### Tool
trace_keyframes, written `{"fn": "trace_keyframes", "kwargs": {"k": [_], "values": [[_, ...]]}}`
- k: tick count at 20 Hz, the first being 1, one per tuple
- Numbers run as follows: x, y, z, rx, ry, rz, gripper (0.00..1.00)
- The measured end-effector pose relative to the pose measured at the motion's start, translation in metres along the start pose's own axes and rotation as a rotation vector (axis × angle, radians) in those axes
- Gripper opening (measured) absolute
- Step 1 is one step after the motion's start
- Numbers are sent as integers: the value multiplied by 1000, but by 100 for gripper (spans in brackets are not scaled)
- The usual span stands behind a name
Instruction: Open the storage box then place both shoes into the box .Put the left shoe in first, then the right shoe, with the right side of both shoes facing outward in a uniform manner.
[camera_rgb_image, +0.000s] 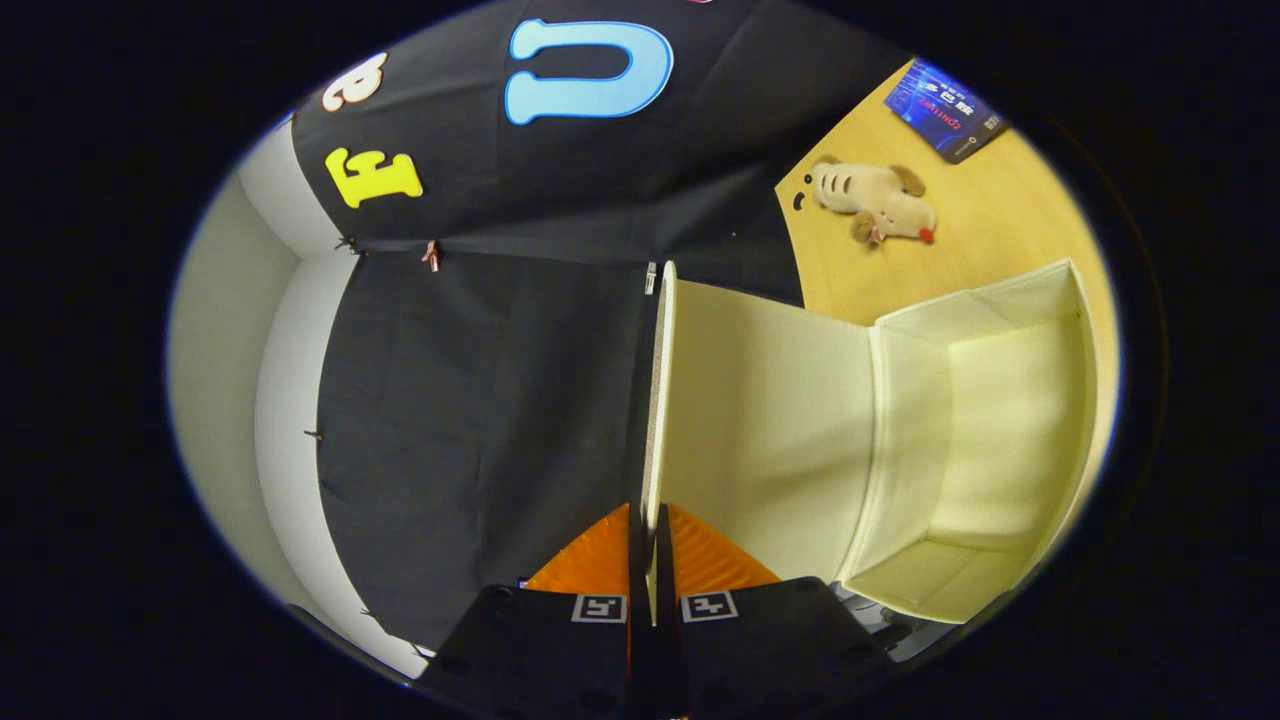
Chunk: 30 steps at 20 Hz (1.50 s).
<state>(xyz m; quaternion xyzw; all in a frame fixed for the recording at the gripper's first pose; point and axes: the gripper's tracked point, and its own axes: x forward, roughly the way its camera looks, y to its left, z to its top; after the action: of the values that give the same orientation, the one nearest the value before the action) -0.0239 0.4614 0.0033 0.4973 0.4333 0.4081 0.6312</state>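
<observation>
My gripper (648, 522) is shut on the thin edge of the cream storage box lid (657, 400), which runs straight ahead between my fingers. The lid stands swung open and I see it almost edge-on, its pale inner face (765, 420) turned toward the box. Beside the lid, the storage box (1010, 430) shows its open cream fabric interior, with nothing visible inside it. The whole scene appears rolled on its side from this view.
The box sits on a light wooden table (1010, 250). Beyond the box lie a beige plush toy (875, 200) and a dark blue card or booklet (945, 110). Black booth cloth (480, 400) hangs on the other side of the lid, with a white wall (285, 400) past it.
</observation>
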Motion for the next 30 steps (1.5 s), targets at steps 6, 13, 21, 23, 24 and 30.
{"fn": "trace_keyframes", "kwargs": {"k": [6,13,21,23,24,30], "values": [[84,-8,-24,-25,22,-64,5],[131,-42,-50,-96,70,-178,21],[39,-69,-19,-311,-4,-315,96],[-6,-78,0,-389,-63,-371,98],[-30,-84,10,-429,-97,-404,98],[-176,-145,63,-625,-273,-697,98]]}}
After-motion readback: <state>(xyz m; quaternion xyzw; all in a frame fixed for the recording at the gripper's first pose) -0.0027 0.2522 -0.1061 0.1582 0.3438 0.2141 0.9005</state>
